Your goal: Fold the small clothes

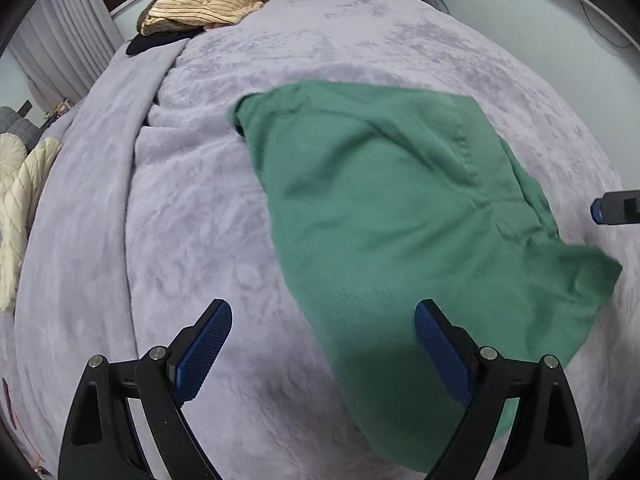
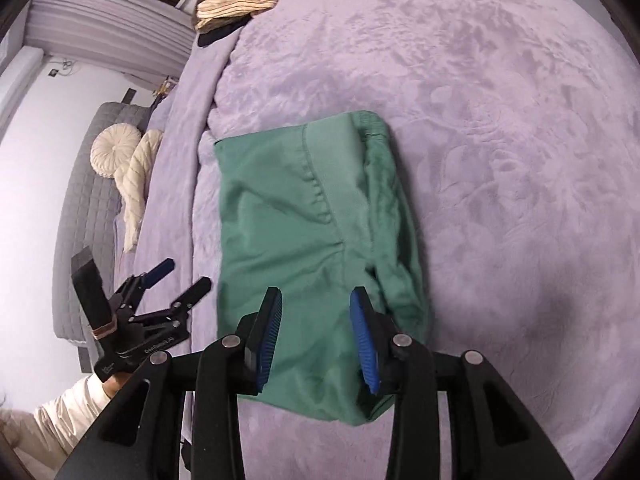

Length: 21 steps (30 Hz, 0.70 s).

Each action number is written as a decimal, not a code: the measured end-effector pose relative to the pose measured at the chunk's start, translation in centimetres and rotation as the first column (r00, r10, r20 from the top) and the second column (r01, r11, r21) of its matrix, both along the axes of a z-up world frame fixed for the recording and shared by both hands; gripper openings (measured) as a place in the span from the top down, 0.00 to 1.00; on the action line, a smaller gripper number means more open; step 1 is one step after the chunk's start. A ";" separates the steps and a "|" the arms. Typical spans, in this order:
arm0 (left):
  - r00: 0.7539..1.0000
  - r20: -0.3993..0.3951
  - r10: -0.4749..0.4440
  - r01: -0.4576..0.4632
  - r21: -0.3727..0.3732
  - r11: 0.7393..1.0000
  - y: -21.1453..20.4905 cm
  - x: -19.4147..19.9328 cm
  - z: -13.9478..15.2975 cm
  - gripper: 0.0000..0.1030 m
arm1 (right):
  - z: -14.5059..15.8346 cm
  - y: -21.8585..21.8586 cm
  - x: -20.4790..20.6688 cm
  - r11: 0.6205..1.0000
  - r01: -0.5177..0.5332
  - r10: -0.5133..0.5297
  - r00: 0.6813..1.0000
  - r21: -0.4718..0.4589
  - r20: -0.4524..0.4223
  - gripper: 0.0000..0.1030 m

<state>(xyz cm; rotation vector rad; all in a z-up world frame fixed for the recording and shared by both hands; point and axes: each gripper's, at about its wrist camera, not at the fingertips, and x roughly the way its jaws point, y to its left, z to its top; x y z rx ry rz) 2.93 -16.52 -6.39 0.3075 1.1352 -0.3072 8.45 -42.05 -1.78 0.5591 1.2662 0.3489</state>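
Green cotton shorts (image 2: 304, 248) lie flat on the bed's lilac plush blanket (image 2: 500, 128), roughly mid-bed, with what looks like the waistband end toward the far side and the leg hems toward the near edge. Garment appears doubled over lengthwise: one long seam (image 2: 320, 184) runs down the top layer and a bunched second layer shows along the right edge, so the first fold seems done. Judgement: task partway; a crosswise fold or two remains, plus smoothing of the rumpled right side and near corner. Left hand-held gripper (image 1: 323, 336) hovers above the near left edge of the shorts, fingers spread wide, nothing between them; its right finger overlaps the cloth in view, though contact cannot be confirmed. Right hand-held gripper (image 2: 316, 336) sits over the near hem, fingers parted with cloth visible in the gap; it is open and not pinching the fabric as far as the right wrist view shows. In that same view the left tool is off the shorts' left side, held by a hand in a cream sleeve (image 2: 68, 416). Outward: a tan striped garment (image 1: 208, 2) sits on a dark item at the far left corner of the bed, well apart from the shorts. Cream cushions (image 2: 128, 160) rest on a grey quilted piece beside the bed.
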 end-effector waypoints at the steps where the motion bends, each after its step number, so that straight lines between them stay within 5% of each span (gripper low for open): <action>1: 1.000 -0.005 -0.007 0.007 0.018 1.000 -0.4 -1.0 -0.8 0.09 | 0.0 1.0 -0.5 0.999 -0.027 0.027 1.000 -0.032 -0.011 0.74; 5: 1.000 0.028 -0.001 0.000 0.038 0.999 -0.4 -4.1 -3.5 0.08 | -5.3 2.9 -2.4 0.968 -0.106 0.079 0.989 -0.229 -0.124 0.89; 6: 1.000 0.022 -0.005 0.004 0.037 0.999 -0.4 -4.6 -3.9 0.08 | -7.8 2.4 -3.0 0.969 -0.094 0.053 0.983 -0.228 -0.176 1.00; 9: 0.999 0.048 -0.013 0.011 0.048 0.999 -0.7 -6.0 -4.2 0.08 | -11.8 0.8 -5.4 0.987 -0.025 -0.006 0.982 -0.157 -0.191 1.00; 15: 0.995 0.086 -0.049 0.042 0.080 0.996 -0.5 -7.3 -2.5 0.08 | -10.3 0.0 -6.6 0.992 0.000 -0.025 0.980 -0.125 -0.195 1.00; 21: 0.982 0.165 0.090 -0.092 0.009 0.996 2.0 -2.1 2.1 0.08 | -3.5 -2.5 -2.9 0.992 0.126 -0.126 0.992 -0.012 -0.013 0.95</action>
